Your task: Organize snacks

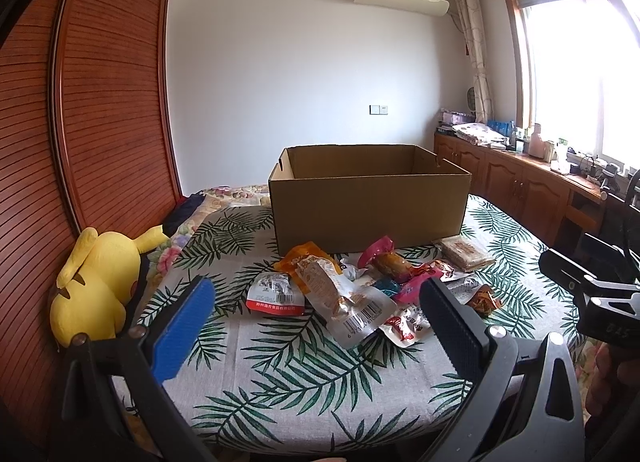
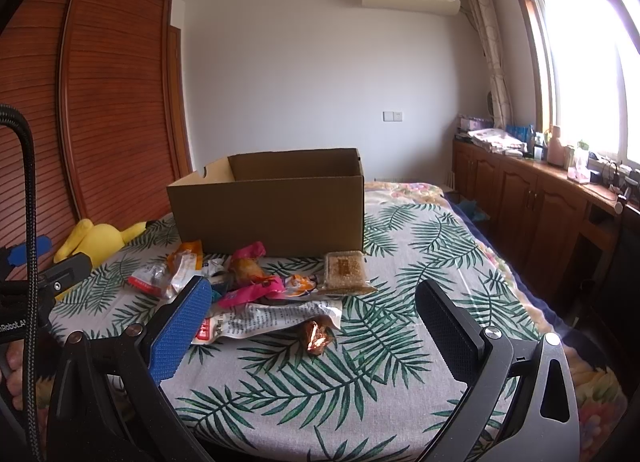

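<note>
A loose pile of snack packets (image 1: 352, 286) is heaped mid-tabletop, touching the front wall of an open cardboard box (image 1: 368, 206) set toward the far edge, seemingly placed to receive them. The left gripper (image 1: 316, 326) and right gripper (image 2: 312, 326) are held spread and empty over the near edge, aimed at the pile.

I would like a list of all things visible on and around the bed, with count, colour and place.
cardboard box: one, brown, open, behind the snacks
snack packets: a pile, count unclear, orange, pink, silver, in front of the box
clear cracker pack: one, tan contents, right end of the pile
plush toy: one, yellow, left bed edge by the wardrobe
bedsheet: one, white with green leaves
wardrobe: one, reddish wood, left
left gripper: open, one blue and one black fingers
right gripper: open, same colours
</note>
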Available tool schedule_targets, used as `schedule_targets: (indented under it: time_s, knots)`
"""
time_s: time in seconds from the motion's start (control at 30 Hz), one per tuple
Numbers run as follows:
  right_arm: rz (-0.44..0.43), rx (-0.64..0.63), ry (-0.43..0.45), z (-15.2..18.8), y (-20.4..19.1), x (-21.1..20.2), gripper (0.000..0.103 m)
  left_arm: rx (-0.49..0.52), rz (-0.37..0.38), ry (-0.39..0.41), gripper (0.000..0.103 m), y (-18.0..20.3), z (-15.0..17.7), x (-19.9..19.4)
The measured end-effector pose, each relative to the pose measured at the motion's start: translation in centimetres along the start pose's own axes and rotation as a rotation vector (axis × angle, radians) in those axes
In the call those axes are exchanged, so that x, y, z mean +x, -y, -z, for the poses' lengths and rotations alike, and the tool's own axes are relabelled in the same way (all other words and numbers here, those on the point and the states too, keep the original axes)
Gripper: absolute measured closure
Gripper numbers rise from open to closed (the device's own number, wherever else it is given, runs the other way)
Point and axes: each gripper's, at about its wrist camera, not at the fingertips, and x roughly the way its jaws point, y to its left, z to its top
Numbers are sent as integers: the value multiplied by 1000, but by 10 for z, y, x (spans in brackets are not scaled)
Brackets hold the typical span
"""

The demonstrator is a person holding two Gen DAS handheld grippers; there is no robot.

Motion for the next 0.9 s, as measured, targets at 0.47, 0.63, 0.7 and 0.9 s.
schedule_targets:
  time_s: [0.47, 0.63, 0.7, 0.9]
  knots:
    - [0, -1, -1, 0, 1, 0, 0, 1, 0, -2, 0, 0, 1, 0]
    - [4, -7, -13, 3, 3, 4, 0, 3, 0, -24, 0, -1, 6, 8]
    - [4, -6, -20, 5, 4, 8, 0, 6, -2, -44, 0, -3, 10, 14]
    - [6, -20, -50, 10, 6, 22, 0, -12, -11, -79, 0, -14, 18, 30]
